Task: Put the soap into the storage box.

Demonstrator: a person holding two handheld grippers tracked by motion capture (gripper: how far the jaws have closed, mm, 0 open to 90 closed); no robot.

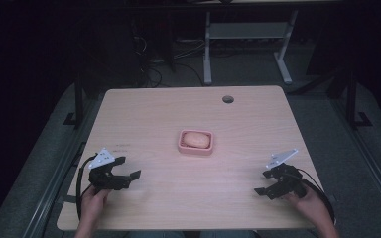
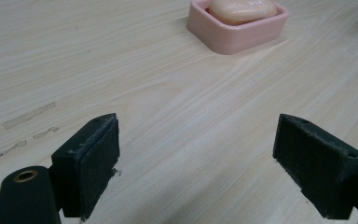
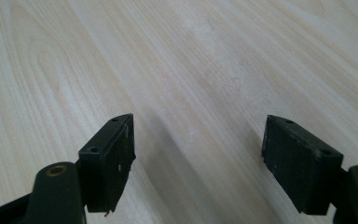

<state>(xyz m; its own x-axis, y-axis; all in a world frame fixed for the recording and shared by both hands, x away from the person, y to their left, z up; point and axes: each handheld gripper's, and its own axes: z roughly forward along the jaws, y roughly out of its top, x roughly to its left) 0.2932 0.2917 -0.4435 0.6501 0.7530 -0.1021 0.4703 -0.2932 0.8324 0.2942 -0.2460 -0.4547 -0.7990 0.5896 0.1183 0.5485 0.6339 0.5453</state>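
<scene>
Left gripper (image 2: 196,154) — soap dish (image 2: 237,25) well ahead.

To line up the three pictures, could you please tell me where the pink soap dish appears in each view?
High view: the pink soap dish sits mid-table, holding a bar of soap.
Left gripper view: top edge, right of centre.
Right gripper view: not in it.
Shared landmark: the light wood-grain tabletop.
</scene>
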